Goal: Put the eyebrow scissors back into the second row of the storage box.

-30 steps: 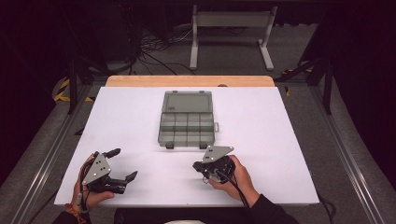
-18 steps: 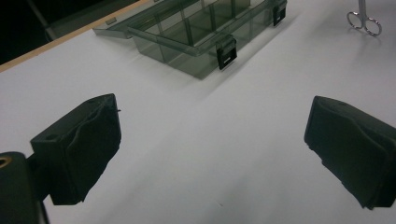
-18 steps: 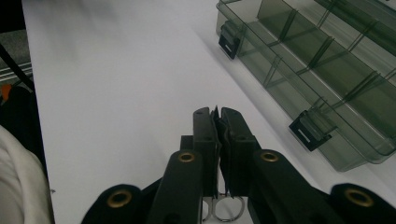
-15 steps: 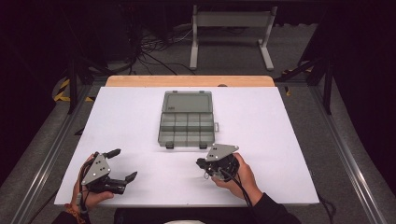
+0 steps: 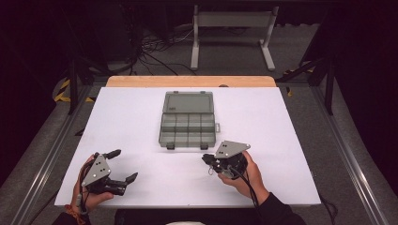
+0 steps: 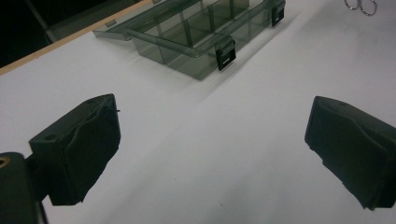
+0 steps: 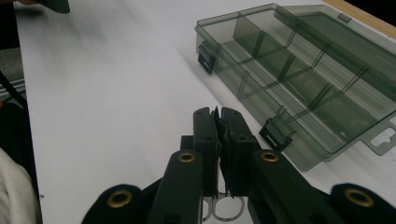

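The box (image 5: 188, 120) lies open at the table's (image 5: 291, 140) centre, lid folded back toward twelve o'clock, its divided compartments bare and its two latches facing the person at six. That layout suits loading: the tray is exposed and within reach of both hands, and nothing blocks the approach from the near edge.

The right gripper (image 5: 217, 162) sits at about five o'clock from the box, just off its near right corner, jaws pressed together. In the right gripper view two small metal rings (image 7: 223, 211) hang below the closed pads; they look pinched between them, though the contact itself is hidden, so this may be a small looped part such as a clip. Held low and aimed at the tray, the gripper (image 7: 217, 135) seems poised to carry the piece over the near wall into a compartment.

The left gripper (image 5: 123, 165) waits at about seven o'clock, well apart from the box, jaws spread wide and touching nothing; between its pads (image 6: 84, 144) lies bare table, probably kept free to steady the box.
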A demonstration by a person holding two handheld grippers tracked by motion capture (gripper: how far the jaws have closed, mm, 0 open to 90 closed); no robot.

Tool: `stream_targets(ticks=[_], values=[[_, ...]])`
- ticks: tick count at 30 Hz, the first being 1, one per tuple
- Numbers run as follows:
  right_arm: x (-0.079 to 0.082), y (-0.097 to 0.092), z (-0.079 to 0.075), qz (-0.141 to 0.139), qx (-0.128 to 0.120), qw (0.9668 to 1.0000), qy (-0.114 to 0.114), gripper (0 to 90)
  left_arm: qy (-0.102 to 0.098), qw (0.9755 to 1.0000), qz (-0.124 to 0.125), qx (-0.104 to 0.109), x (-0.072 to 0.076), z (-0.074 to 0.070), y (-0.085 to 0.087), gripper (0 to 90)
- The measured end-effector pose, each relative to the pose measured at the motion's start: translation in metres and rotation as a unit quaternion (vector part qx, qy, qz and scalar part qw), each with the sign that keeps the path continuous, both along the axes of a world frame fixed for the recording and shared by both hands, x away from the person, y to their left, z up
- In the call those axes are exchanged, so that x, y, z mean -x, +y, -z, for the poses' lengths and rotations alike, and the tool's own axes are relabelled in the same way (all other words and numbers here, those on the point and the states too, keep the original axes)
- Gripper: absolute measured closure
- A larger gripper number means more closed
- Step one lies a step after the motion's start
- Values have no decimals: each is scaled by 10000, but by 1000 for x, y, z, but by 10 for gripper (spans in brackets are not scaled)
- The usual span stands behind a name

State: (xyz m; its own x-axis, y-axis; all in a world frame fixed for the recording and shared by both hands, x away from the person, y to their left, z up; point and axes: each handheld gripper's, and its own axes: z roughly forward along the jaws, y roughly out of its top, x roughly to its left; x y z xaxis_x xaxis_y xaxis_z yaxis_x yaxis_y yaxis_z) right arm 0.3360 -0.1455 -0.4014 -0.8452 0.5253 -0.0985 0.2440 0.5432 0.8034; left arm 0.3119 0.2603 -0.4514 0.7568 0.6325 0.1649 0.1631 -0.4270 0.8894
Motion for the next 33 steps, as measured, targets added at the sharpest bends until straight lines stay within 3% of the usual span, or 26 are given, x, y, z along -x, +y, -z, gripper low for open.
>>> stream_targets(ticks=[17, 25, 33], values=[[-10, -13, -19, 170, -288, 9991, -257, 864, 10, 9999, 72, 103, 1, -1, -3, 39], [-22, -20, -36, 285, -448, 9978, -403, 864, 32, 9998, 99, 180, 1, 0, -4, 38], [-39, -19, -47, 189, -589, 9970, -460, 864, 30, 9996, 101, 249, 0, 0, -1, 37]])
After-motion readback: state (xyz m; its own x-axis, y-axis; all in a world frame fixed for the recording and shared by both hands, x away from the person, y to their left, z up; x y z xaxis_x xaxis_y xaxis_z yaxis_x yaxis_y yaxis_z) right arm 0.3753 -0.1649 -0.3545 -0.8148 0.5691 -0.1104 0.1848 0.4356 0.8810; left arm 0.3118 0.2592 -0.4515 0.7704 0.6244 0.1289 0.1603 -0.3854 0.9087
